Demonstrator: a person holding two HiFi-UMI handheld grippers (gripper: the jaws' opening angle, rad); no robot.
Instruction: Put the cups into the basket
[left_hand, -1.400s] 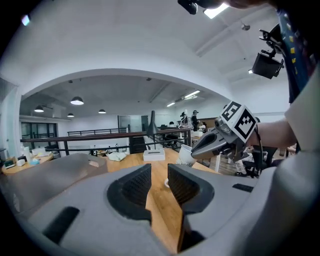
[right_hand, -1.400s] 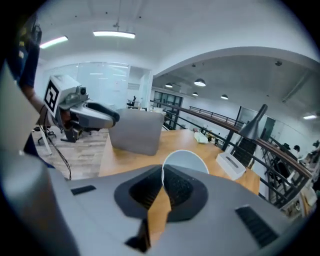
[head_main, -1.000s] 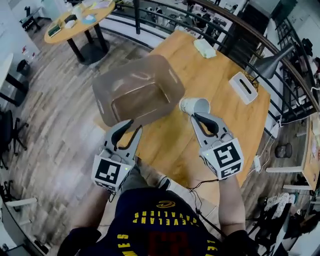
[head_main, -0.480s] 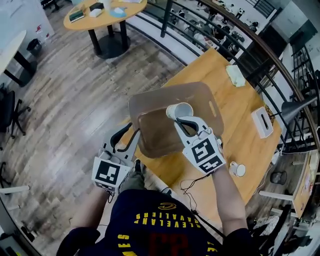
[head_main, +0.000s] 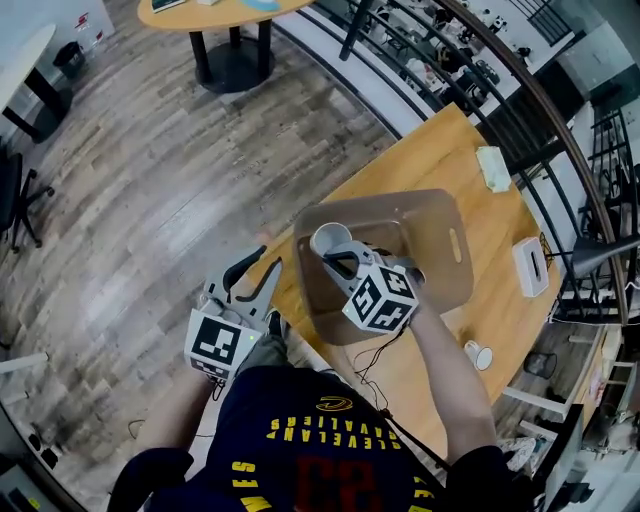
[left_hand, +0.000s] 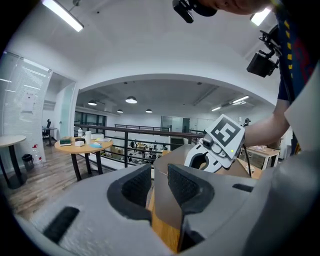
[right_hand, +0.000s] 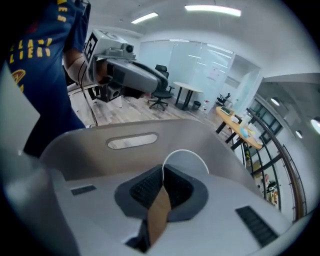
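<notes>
1. Left gripper (head_main: 270, 266): held low at the near-left corner of the table (head_main: 455, 145), just beside the basket. The jaws stood narrowly apart and gripped nothing. The basket's near wall and the table edge showed through the gap.
2. Loose cup (head_main: 478, 355): white, on the table at its near-right edge, well apart from the basket.
3. Right gripper (head_main: 330, 258): tilted steeply down into the basket, jaws closed together on the rim of the held cup (head_main: 330, 238).
4. Held cup: white, mouth turned upward toward the head view, inside the basket's outline near its left corner. Whether it touched the basket floor could not be told.
5. Basket (head_main: 420, 197): translucent brown-grey and rectangular, with a slot handle in the end wall. It stood on the near part of the table.
6. Table: light wood, bare beyond the basket.
7. Tissue box (head_main: 530, 266): white, on the table's right side.
8. Folded cloth (head_main: 493, 168): pale, near the table's far edge.
9. Railing (head_main: 357, 20): dark posts beyond the table.
10. Round table (head_main: 215, 10): farthest, on the wooden floor.
</notes>
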